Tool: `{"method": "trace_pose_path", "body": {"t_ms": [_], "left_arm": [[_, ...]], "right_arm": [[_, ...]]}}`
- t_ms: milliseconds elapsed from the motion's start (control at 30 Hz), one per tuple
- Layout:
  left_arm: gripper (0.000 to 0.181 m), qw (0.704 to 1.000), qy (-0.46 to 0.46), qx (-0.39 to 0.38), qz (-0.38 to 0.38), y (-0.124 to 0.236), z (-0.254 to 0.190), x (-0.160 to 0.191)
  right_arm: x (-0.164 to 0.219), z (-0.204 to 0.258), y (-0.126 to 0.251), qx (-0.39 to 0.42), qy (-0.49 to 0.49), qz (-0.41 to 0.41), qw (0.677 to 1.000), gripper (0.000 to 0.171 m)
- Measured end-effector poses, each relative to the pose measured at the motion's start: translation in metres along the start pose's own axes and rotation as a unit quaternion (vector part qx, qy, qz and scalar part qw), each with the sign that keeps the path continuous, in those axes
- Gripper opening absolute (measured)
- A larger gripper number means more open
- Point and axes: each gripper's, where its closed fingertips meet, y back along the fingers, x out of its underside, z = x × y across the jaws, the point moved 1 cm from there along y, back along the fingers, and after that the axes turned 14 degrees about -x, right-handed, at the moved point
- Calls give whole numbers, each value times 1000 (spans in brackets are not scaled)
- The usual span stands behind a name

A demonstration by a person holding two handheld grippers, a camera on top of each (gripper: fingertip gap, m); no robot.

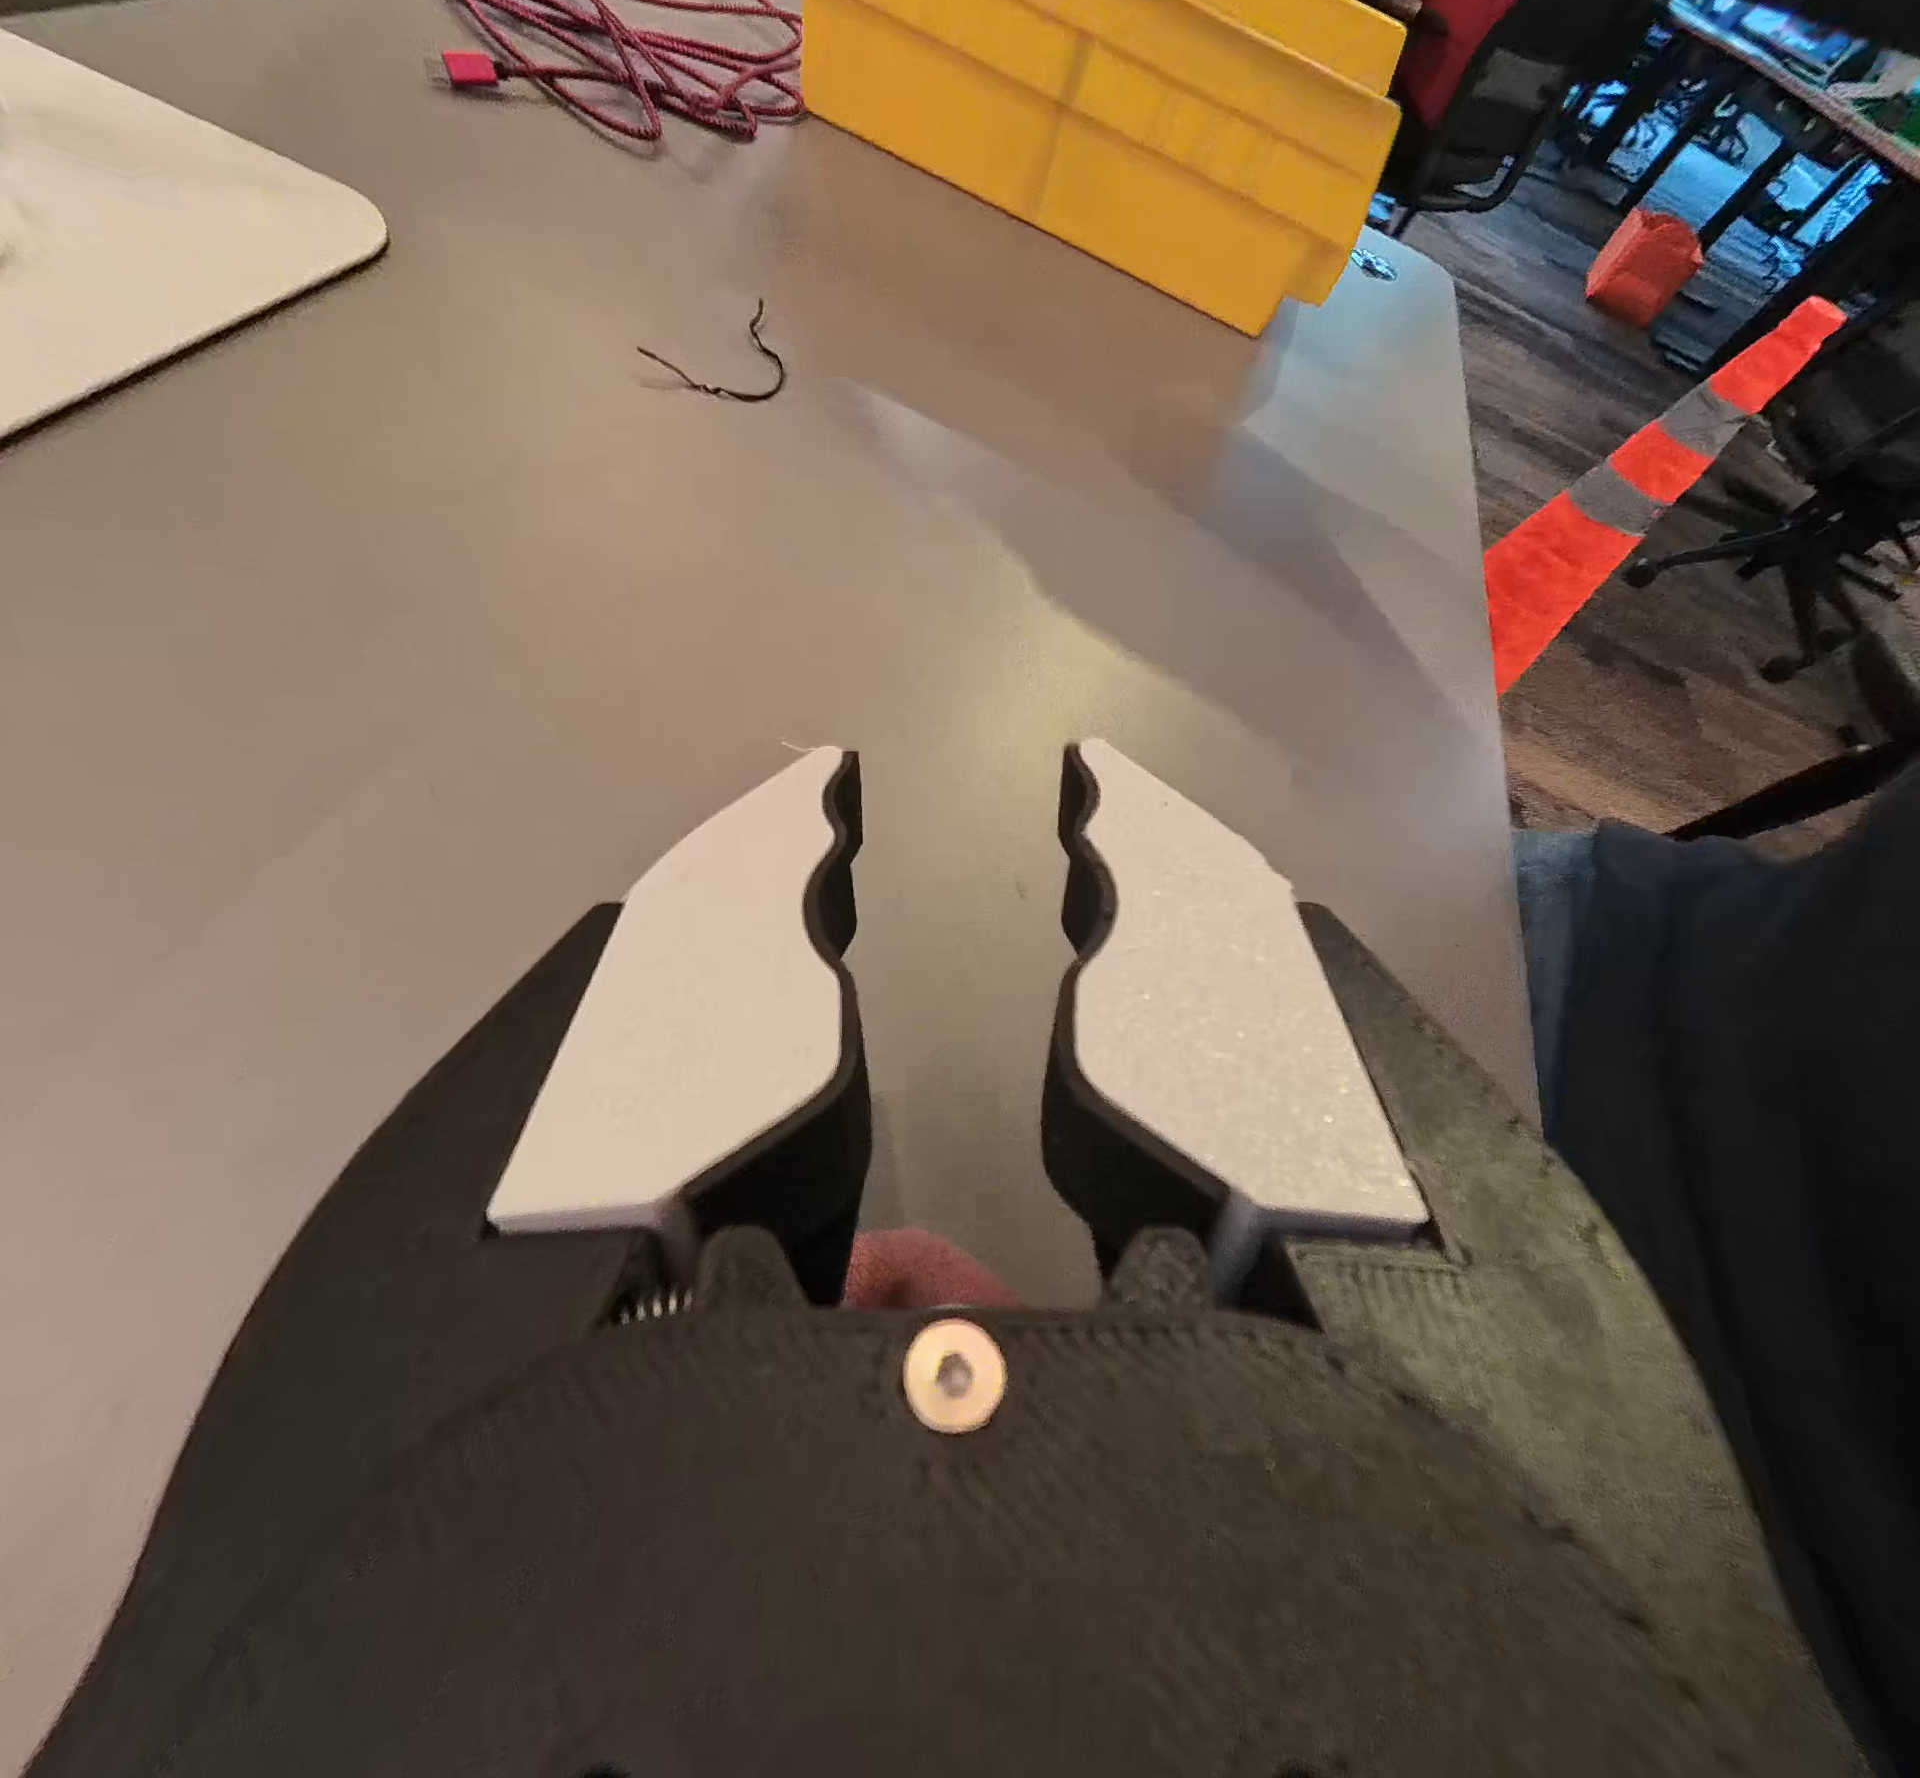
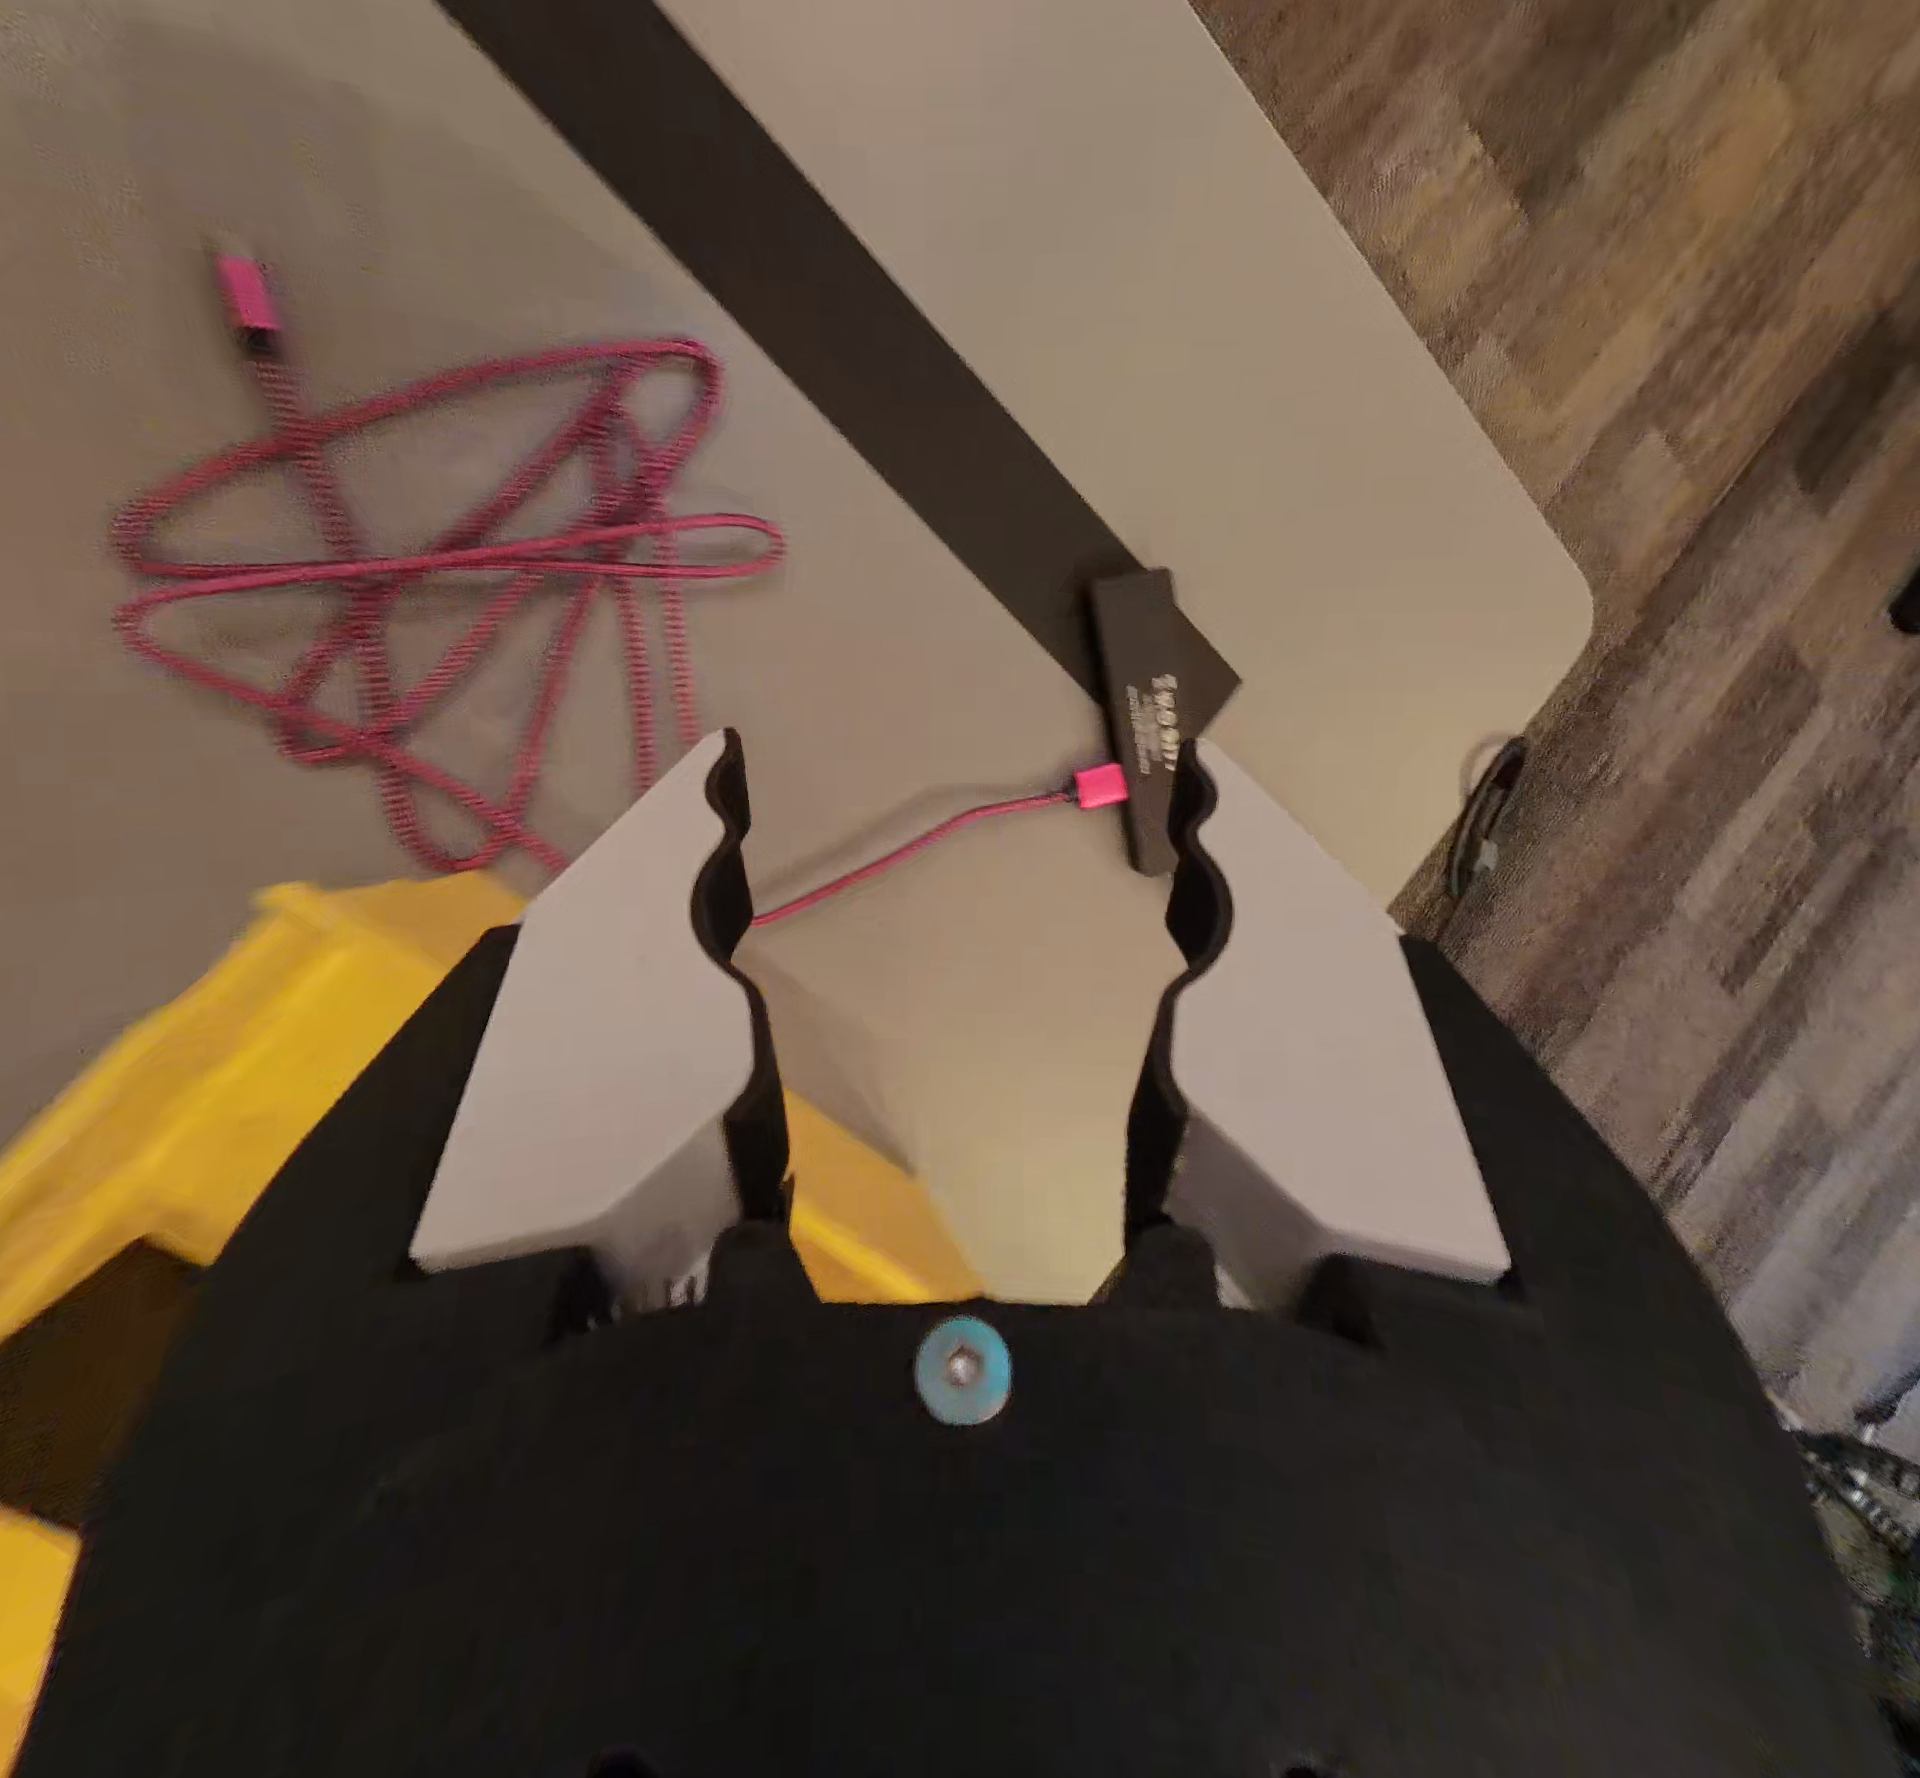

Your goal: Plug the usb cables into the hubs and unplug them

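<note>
The left gripper (image 1: 961,772) hangs over bare table (image 1: 416,637), spread apart and holding nothing. Far off lies the pink cable (image 2: 436,565), a loose, floppy tangle with one free plug (image 2: 247,300). The right gripper (image 2: 961,752) is spread wide and empty too, near the plugged end (image 2: 1099,786) in the black hub (image 2: 1143,710). The hub looks light and may slide. Pinch the hard plug, not the soft cord.
</note>
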Motion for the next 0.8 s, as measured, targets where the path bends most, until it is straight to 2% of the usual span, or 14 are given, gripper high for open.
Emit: {"method": "trace_pose_path", "body": {"t_ms": [167,267,367,433,467,500,700,800], "left_arm": [[35,999,30,15,19,-4,3,3],[35,998,45,24,34,-6,4,5],[35,997,59,32,46,-9,6,7],[35,996,61,35,54,-10,5,8],[35,996,62,37,54,-11,5,8],[35,996,64,38,53,-12,6,7],[34,996,67,40,45,-16,6,2],[34,996,68,41,45,-16,6,2]], "right_arm": [[31,-62,-52,-33,-55,39,997,84],[54,-83,-86,-45,-64,93,993,87],[66,-99,-109,-56,-90,106,989,85],[63,-101,-115,-85,-112,75,987,72],[63,-101,-117,-100,-124,63,985,59],[63,-103,-116,-103,-130,52,985,36],[63,-102,-113,-96,-114,32,988,34],[43,-99,-96,-92,-113,-29,989,33]]}}
